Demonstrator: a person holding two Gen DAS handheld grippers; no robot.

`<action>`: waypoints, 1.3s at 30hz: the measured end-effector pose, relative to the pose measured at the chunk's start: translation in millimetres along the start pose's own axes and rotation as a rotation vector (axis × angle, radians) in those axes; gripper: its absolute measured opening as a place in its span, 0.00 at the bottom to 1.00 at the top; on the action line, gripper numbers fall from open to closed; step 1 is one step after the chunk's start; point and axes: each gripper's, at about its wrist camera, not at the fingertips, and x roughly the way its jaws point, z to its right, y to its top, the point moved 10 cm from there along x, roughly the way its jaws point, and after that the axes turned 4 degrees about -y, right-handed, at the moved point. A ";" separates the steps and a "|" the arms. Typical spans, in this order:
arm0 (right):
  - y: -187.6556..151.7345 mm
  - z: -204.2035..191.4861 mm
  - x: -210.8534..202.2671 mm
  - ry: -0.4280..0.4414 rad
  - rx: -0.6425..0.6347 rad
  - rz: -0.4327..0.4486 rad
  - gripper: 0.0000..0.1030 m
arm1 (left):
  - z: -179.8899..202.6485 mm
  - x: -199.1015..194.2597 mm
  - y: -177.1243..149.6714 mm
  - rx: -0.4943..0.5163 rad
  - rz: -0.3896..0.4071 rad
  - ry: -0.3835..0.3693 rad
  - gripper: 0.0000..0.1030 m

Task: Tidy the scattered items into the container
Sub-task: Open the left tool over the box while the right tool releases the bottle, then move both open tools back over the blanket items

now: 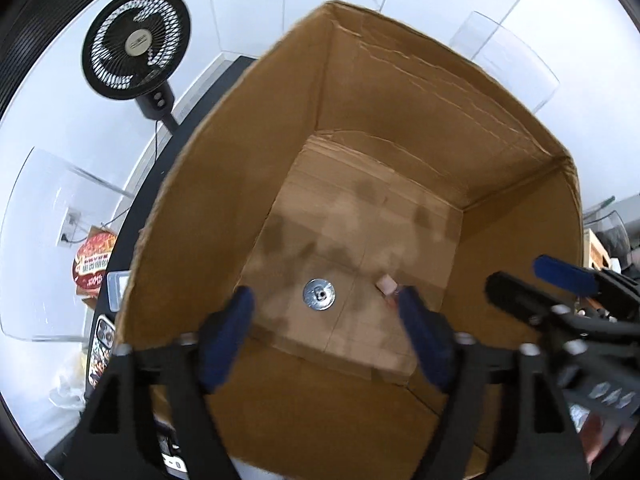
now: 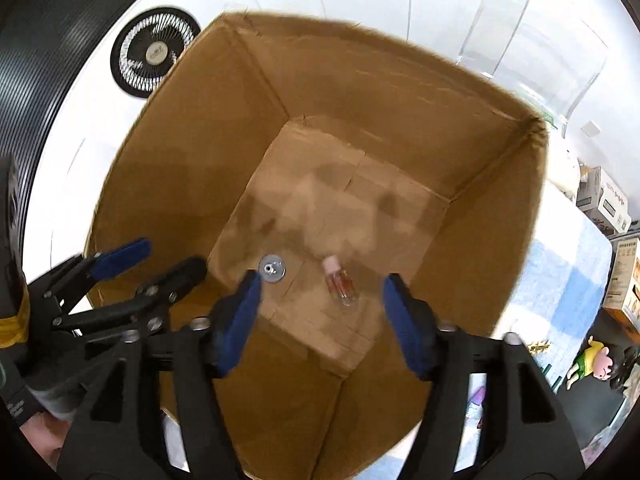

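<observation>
I had both grippers poised over the open cardboard box (image 1: 400, 92), looking down into it. My left gripper (image 1: 326, 304) was released, its blue-padded fingers (image 1: 232, 332) spread wide with nothing between them. My right gripper (image 2: 320, 300) was likewise released and empty, jaws apart above the box floor; from the left wrist view it showed at the box's right wall.

On the box floor lay a small round metal disc (image 1: 319, 295), towards the near-left part of the floor. Just beside it, to its right and not touching, lay a little clear bottle (image 2: 340, 284) with reddish liquid and a pale pink cap, on its side.

Outside the box, a black fan (image 1: 136, 42) stood by the white wall beyond the box's left wall. Near the box's right side I saw a cartoon toy figure (image 2: 592, 362) lying on a dark surface.
</observation>
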 end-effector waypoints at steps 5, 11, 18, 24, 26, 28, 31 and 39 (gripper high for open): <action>7.1 10.4 -20.8 0.041 0.051 0.072 0.99 | 6.2 -14.8 -1.7 0.001 0.022 -0.041 1.00; 5.3 11.8 -39.5 0.074 0.065 0.097 1.00 | 15.2 -33.5 -1.8 0.023 0.047 0.012 1.00; -0.1 17.5 -61.1 0.046 0.032 0.131 1.00 | 33.4 -49.9 -5.8 0.102 0.069 0.040 1.00; -11.5 31.2 -71.2 0.037 0.055 0.135 1.00 | 49.6 -57.3 -13.4 0.125 0.073 0.042 1.00; -19.4 35.6 -74.8 0.039 0.041 0.136 1.00 | 56.8 -58.5 -18.3 0.142 0.074 0.042 1.00; -27.1 44.5 -77.3 0.032 0.042 0.137 1.00 | 65.1 -58.7 -24.2 0.167 0.075 0.048 1.00; -38.9 59.5 -78.8 0.025 0.061 0.128 1.00 | 77.9 -56.7 -31.2 0.166 0.083 0.022 1.00; -57.8 91.6 -90.4 0.016 0.115 0.147 1.00 | 100.2 -43.9 -48.2 0.172 0.060 0.004 1.00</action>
